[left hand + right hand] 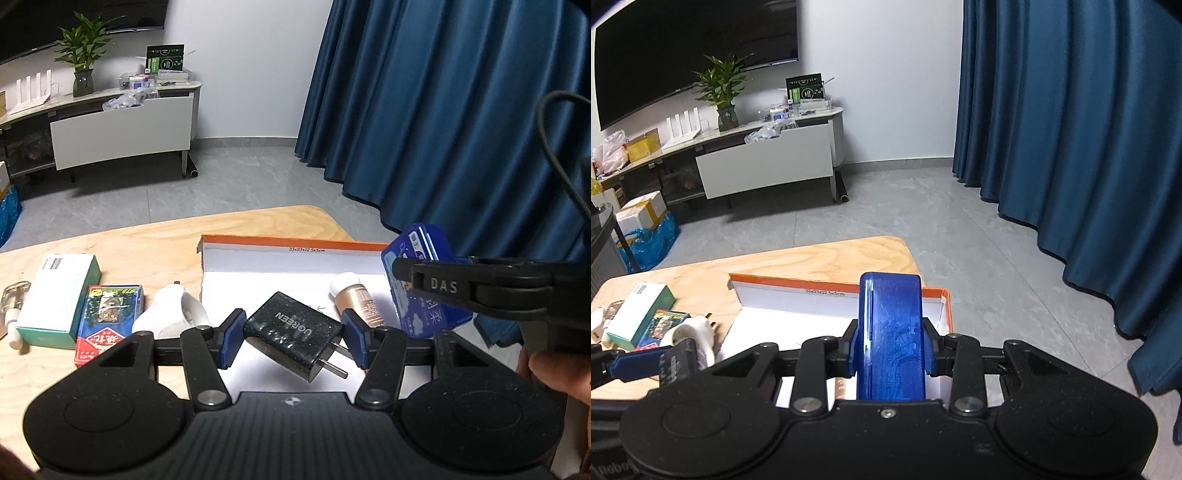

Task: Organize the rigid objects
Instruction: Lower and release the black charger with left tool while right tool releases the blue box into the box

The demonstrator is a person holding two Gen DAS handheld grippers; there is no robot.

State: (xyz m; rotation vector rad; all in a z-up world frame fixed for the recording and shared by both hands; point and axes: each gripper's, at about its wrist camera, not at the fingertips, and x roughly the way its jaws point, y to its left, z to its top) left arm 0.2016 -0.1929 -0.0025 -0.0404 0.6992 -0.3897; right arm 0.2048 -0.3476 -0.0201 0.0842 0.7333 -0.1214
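My left gripper point(291, 336) is shut on a black UGREEN charger point(295, 334), held above the white floor of an open orange-rimmed box point(288, 247). A small copper bottle with a white cap point(356, 297) lies in the box just past the right finger. My right gripper point(891, 349) is shut on a blue plastic case point(891, 336), held upright over the box's right part point(942, 306); the case also shows in the left wrist view point(421, 291). The charger shows at the left in the right wrist view point(677, 360).
On the wooden table point(155, 240) left of the box lie a white adapter point(170, 314), a red-and-blue card box point(109, 319), a teal-and-white box point(59, 299) and a small clear bottle point(13, 306). A blue curtain point(443, 110) hangs at the right.
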